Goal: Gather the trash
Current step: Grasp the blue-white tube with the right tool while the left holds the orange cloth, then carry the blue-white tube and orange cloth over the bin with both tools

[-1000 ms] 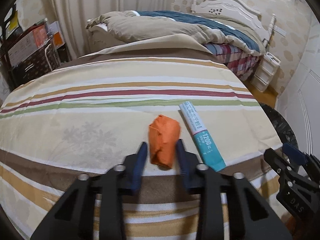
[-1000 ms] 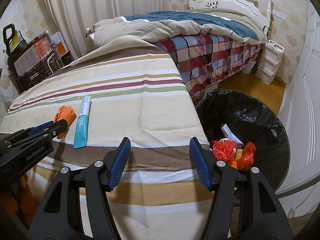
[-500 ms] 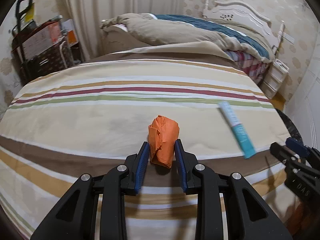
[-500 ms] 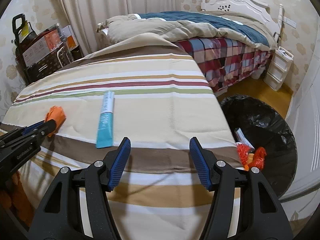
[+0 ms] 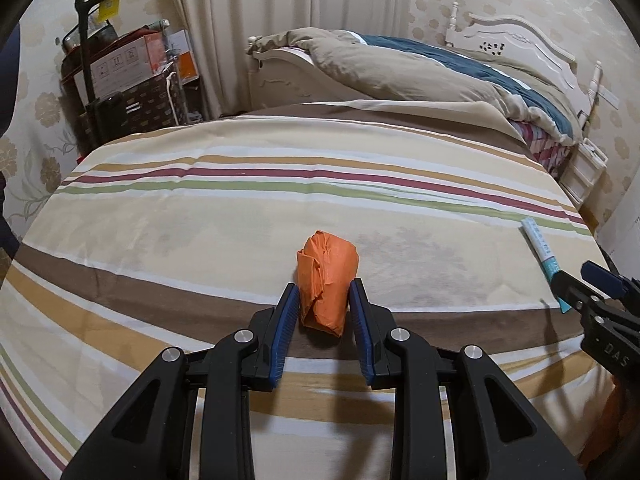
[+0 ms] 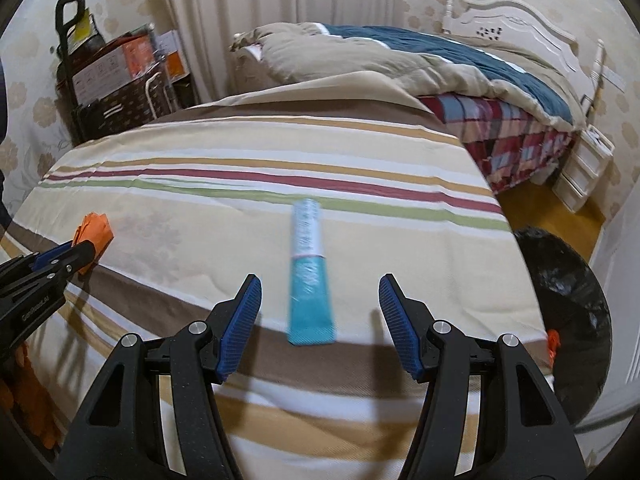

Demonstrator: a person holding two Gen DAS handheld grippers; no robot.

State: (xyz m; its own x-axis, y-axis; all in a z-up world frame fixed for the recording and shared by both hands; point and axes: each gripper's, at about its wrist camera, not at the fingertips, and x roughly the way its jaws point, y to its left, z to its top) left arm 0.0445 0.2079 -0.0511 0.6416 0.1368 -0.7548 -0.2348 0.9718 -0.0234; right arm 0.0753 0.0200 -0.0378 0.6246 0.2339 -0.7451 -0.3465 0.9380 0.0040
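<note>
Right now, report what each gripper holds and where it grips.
Left gripper pinches the orange wad across its near end. Right gripper holds nothing.

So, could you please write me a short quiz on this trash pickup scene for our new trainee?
1. True or false: the left gripper is shut on the orange wrapper.
2. What lies ahead of the right gripper? A) the tube B) a cup C) a spoon
3. Fill in: the black bin stands to the ____ of the striped cloth in the right wrist view.

Key: 1 true; 2 A; 3 right.
</note>
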